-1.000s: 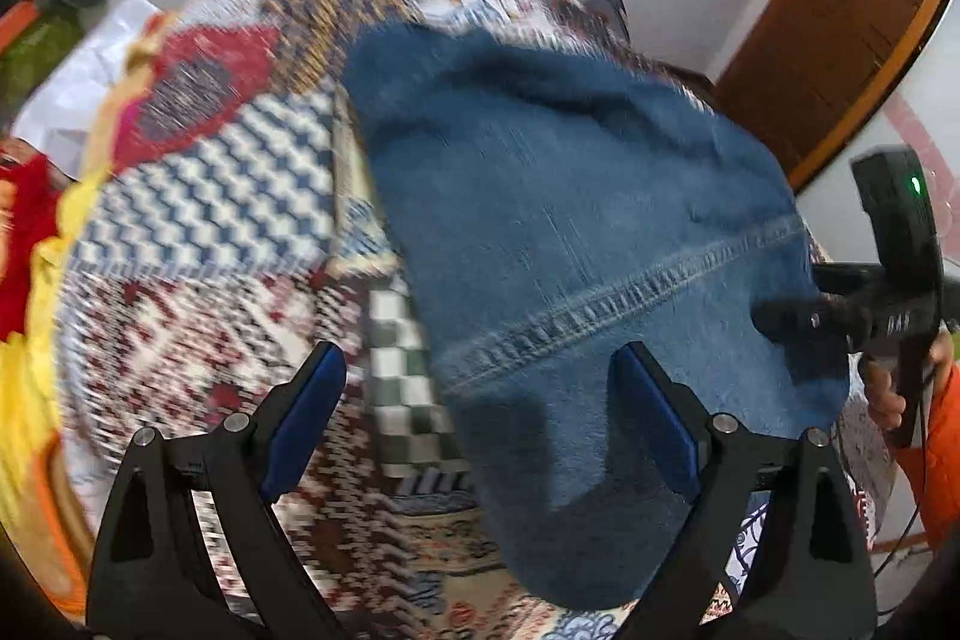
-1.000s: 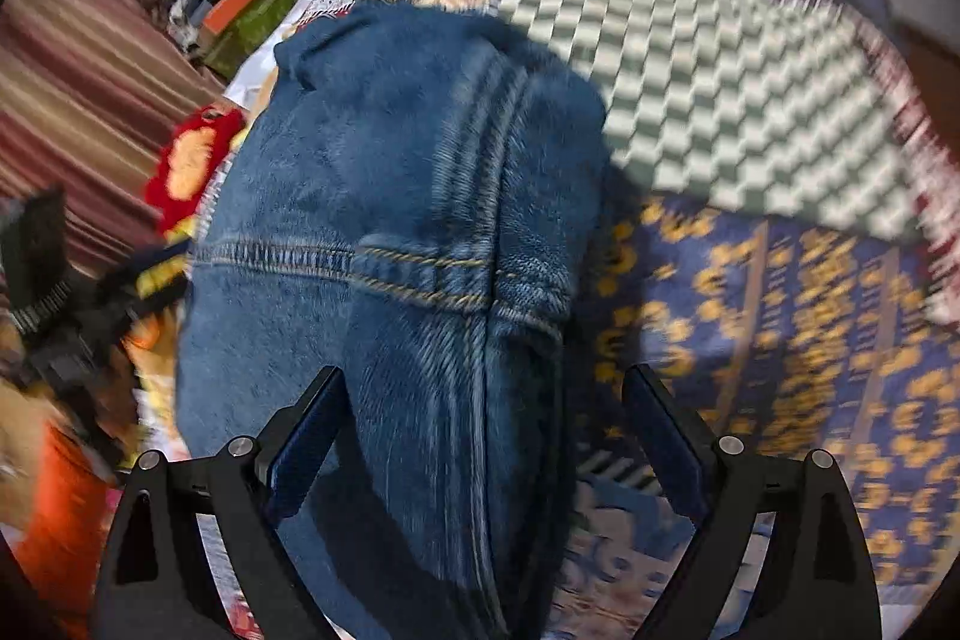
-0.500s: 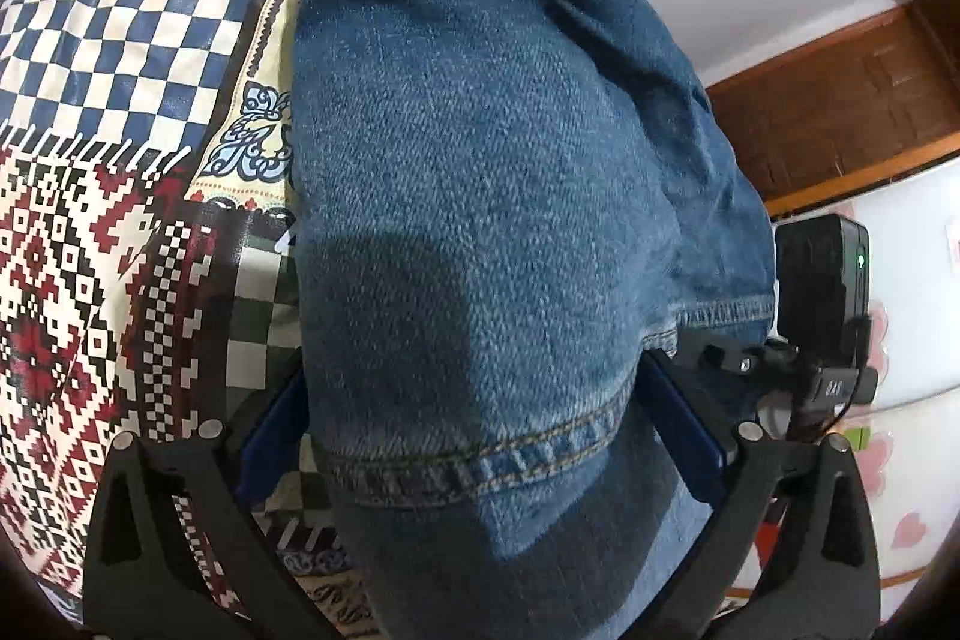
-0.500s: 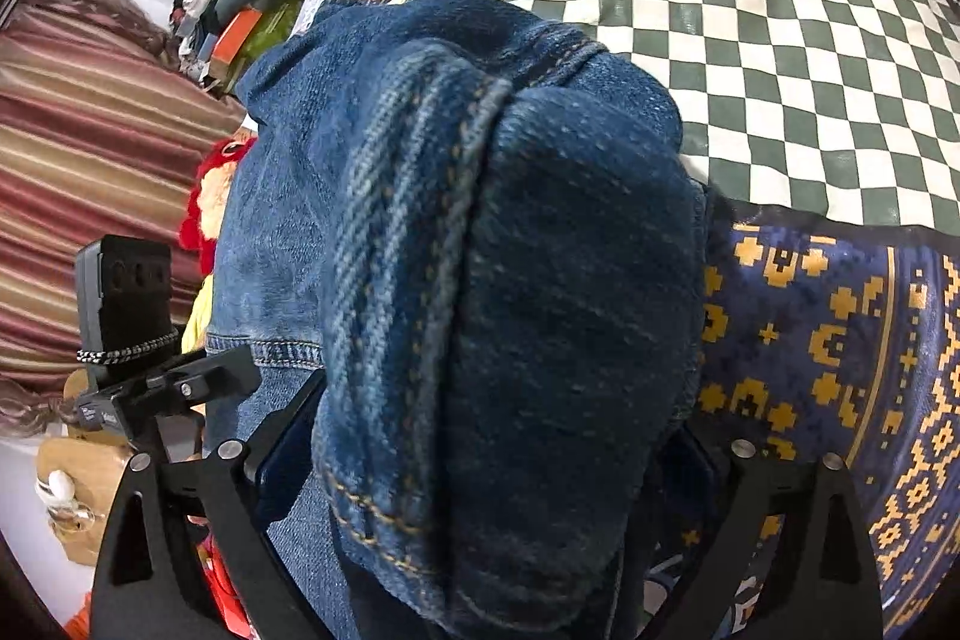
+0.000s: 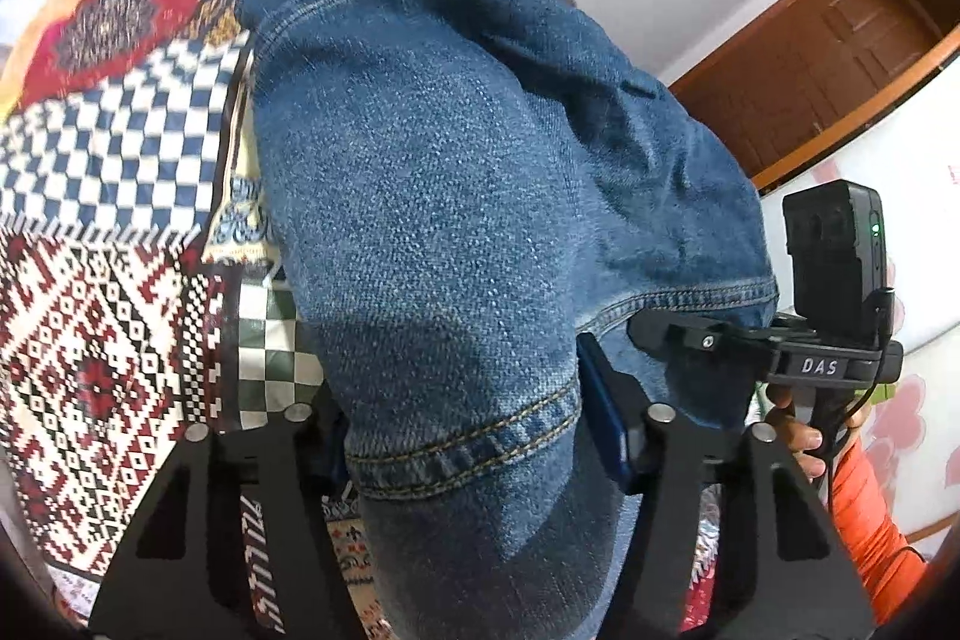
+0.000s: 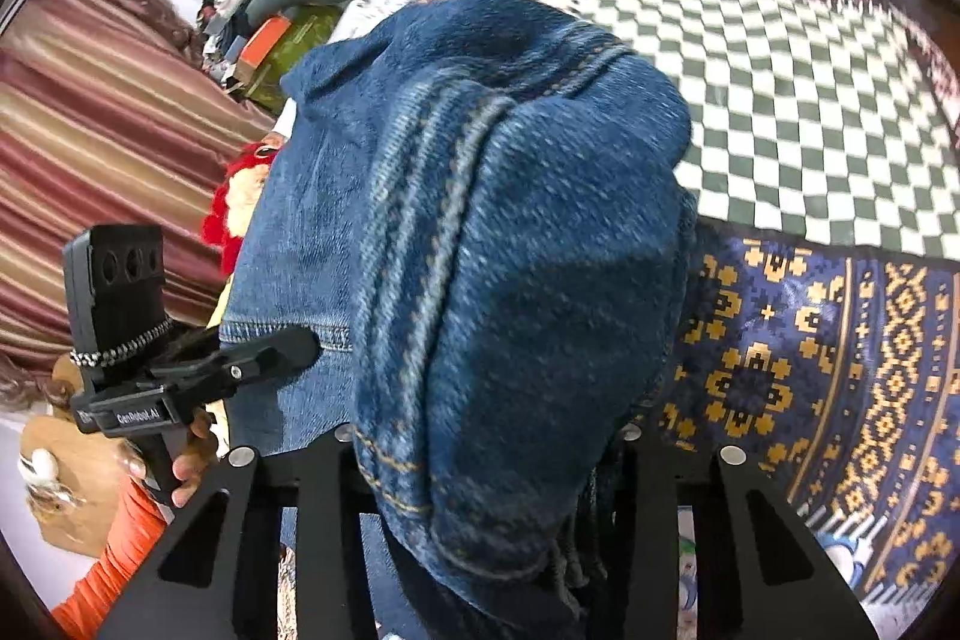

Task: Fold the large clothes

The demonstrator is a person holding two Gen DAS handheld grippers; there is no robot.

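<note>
- Fingers of left gripper (image 5: pixel 462 436) are closing on the jeans (image 5: pixel 480 196); a thick fold of denim w/ a stitched seam sits between them, and the blue pad on the picture's right touches the cloth.
- Fingers of right gripper (image 6: pixel 486 445) are closing also; a bunched end of the jeans (image 6: pixel 480 232) w/ the double seam fills the gap btw. both fingers and hides the pads.
- Jeans lie in a long bundle on the patchwork bedcover (image 5: pixel 102 316), near end at both grippers, far end toward the wall.
- Bedcover has a green-white checked panel (image 6: pixel 810 112) and a navy-yellow panel (image 6: pixel 810 370) beside the denim.
- In left view the right gripper (image 5: pixel 750 346) comes from the side, held by a hand (image 5: pixel 792 436) w/ orange sleeve (image 5: pixel 870 532).
- In right view the left gripper (image 6: pixel 264 358) reaches the jeans edge; hand (image 6: pixel 192 454) below it.
- Striped curtain (image 6: pixel 90 130) and a pile of stuff (image 6: pixel 270 34) at the back.
</note>
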